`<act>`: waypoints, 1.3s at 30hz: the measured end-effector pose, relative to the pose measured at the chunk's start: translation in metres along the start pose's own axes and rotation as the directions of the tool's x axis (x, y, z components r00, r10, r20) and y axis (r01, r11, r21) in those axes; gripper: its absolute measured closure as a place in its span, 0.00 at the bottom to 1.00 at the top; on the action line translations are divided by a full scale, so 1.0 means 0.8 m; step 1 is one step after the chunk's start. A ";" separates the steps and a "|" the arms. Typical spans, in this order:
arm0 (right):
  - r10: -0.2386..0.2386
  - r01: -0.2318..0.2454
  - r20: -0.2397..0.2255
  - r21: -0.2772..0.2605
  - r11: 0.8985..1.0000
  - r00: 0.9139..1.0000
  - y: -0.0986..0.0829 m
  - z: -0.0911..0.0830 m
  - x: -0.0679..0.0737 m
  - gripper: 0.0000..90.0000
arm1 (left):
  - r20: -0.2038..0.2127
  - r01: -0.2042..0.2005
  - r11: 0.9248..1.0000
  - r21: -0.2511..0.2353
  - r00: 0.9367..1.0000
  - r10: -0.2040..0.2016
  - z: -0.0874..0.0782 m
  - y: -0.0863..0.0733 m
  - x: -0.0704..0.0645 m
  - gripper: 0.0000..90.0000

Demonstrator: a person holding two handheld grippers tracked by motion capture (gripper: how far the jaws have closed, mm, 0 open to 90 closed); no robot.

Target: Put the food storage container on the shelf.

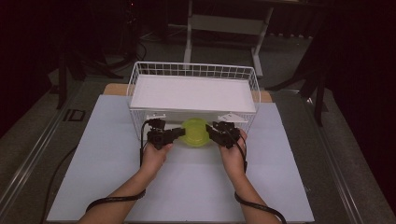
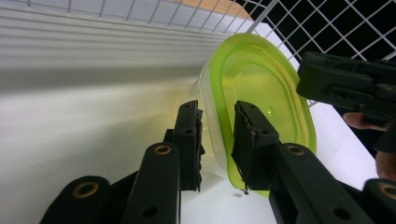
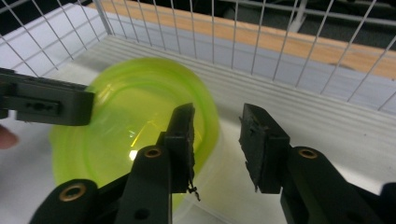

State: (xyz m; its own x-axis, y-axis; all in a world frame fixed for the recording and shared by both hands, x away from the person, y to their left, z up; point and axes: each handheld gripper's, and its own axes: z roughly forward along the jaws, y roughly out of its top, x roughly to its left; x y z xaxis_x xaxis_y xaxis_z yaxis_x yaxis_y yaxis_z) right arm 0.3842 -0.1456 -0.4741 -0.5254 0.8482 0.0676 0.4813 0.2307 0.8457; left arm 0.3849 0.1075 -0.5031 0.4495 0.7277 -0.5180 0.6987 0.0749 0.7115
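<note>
Left gripper [image 2: 217, 140] clamps the lime lid rim of the clear container [image 2: 261, 102], tipping it on edge | right gripper [image 3: 217, 135] spread wide, straddling the far rim, steadying nothing yet | container sits at your wire basket's [image 1: 140, 74] open front, under its white shelf [image 1: 191, 93].

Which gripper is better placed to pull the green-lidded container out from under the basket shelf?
Left, probably. The left gripper already has its jaws astride the container rim; the right gripper's jaws stand open beside it.
</note>
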 end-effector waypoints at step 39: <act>0.011 0.006 -0.126 0.130 0.992 0.992 -0.055 -0.002 0.046 1.00 | -0.088 -0.434 0.886 -0.165 0.901 0.425 -0.093 -0.095 -0.050 0.02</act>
State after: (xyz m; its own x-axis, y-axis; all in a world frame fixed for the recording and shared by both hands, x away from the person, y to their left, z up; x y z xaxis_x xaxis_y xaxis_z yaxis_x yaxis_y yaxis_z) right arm 0.3425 -0.1252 -0.5077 -0.6046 0.7836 0.1430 0.5652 0.2955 0.7702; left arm 0.2723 0.1228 -0.5014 0.6528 0.7475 -0.1228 0.3324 -0.1370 0.9331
